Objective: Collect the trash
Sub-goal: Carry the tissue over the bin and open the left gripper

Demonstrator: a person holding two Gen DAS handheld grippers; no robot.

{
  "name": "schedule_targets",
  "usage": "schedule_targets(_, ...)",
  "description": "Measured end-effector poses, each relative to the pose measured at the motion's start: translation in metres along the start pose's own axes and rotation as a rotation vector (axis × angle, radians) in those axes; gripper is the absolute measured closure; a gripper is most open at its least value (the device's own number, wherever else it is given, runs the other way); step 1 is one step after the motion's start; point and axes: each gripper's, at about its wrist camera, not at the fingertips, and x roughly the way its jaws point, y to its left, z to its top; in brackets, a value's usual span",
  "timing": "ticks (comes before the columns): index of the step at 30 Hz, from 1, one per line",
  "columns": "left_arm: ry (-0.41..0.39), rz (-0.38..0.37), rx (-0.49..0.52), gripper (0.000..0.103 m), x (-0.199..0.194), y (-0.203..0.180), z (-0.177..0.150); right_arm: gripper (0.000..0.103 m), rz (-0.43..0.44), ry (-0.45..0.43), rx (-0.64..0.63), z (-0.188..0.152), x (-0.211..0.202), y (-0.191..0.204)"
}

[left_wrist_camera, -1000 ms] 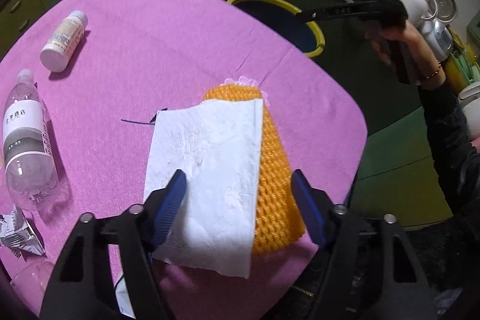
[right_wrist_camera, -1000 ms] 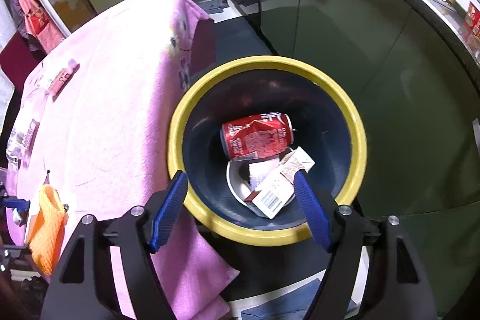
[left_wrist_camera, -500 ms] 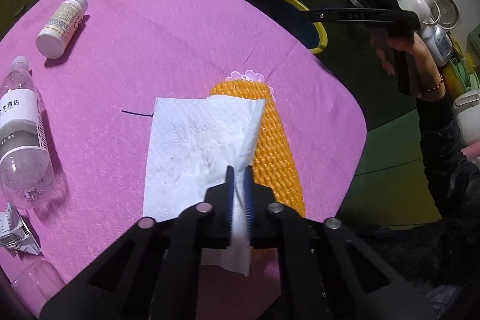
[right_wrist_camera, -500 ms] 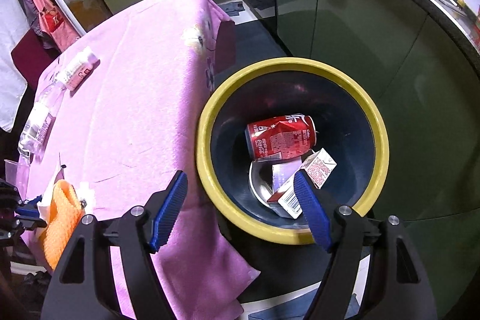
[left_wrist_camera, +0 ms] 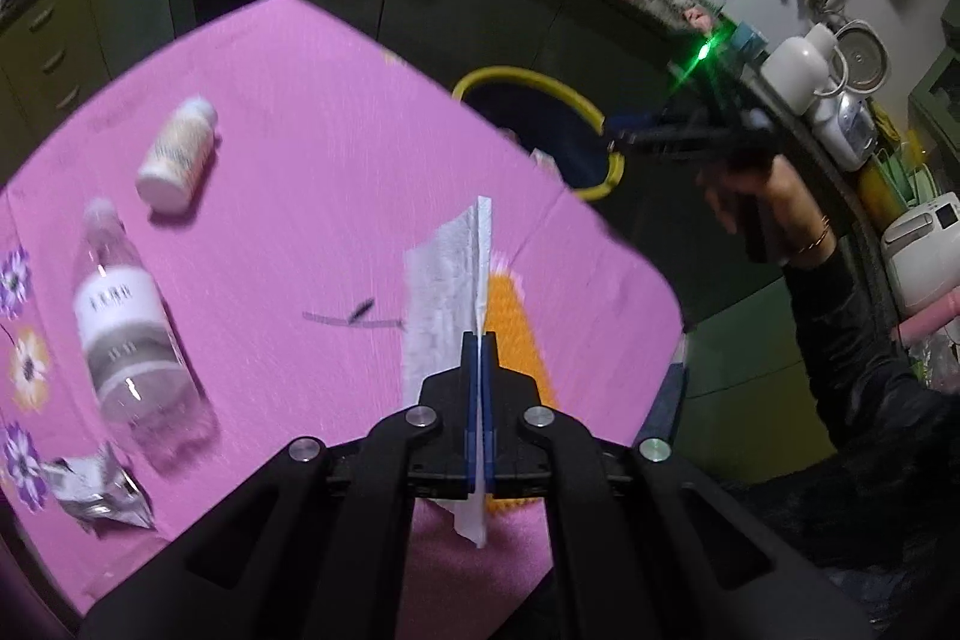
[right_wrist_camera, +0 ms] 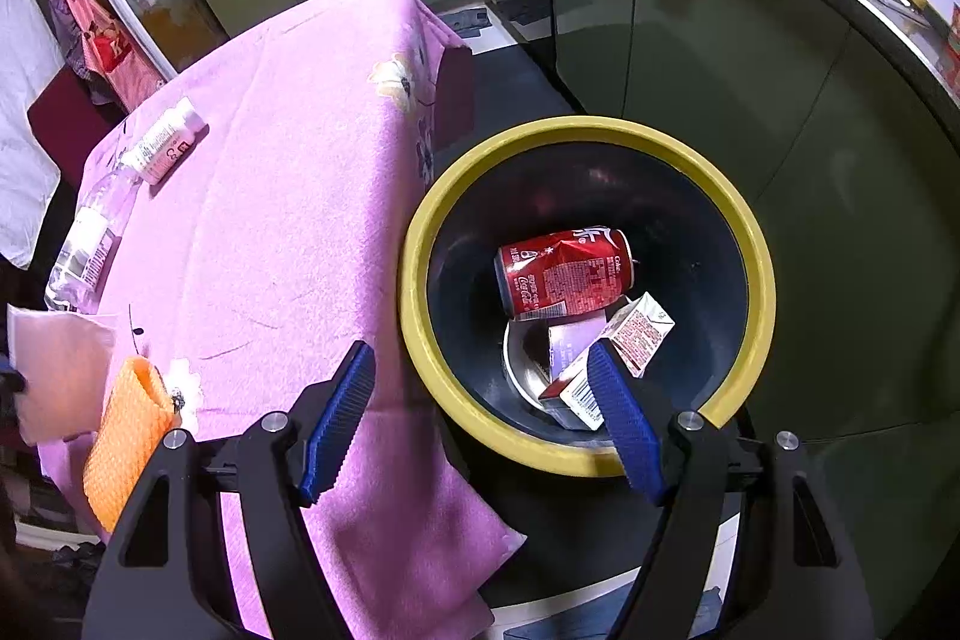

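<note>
Lifted off the pink table [left_wrist_camera: 312,148] since a second ago, the tissue [left_wrist_camera: 447,292] now hangs pinched in the closed left gripper [left_wrist_camera: 478,340]; the right gripper [right_wrist_camera: 480,418] waits wide and empty over the bin [right_wrist_camera: 420,244] — can [right_wrist_camera: 564,274] and carton [right_wrist_camera: 630,334] binned, orange net [left_wrist_camera: 510,322], bottles, wrapper left

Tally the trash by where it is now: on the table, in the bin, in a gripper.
On the table: 4 (pill bottle, water bottle, foil wrapper, orange foam net)
In the bin: 2 (red can, carton)
In the left gripper: 1 (tissue)
Total: 7
</note>
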Motion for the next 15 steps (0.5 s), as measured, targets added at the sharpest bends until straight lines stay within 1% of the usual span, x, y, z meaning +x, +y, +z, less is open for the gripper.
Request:
schedule_targets(5,-0.013,-0.002,0.043,0.102,-0.01,-0.01,0.025,0.03,-0.002,-0.011,0.011,-0.003,-0.006,-0.005)
schedule_targets(7,-0.018,-0.003,0.074,0.102,-0.012,-0.018,0.04,0.03,-0.007,-0.02,0.02,-0.006,-0.01,-0.01)
schedule_targets(11,-0.017,-0.015,0.128,0.102,-0.006,-0.031,0.071,0.03,-0.018,-0.039,0.051,-0.012,-0.022,-0.024)
schedule_targets(15,0.004,-0.027,0.181,0.102,0.014,-0.05,0.11,0.03,-0.03,-0.061,0.088,-0.022,-0.036,-0.043)
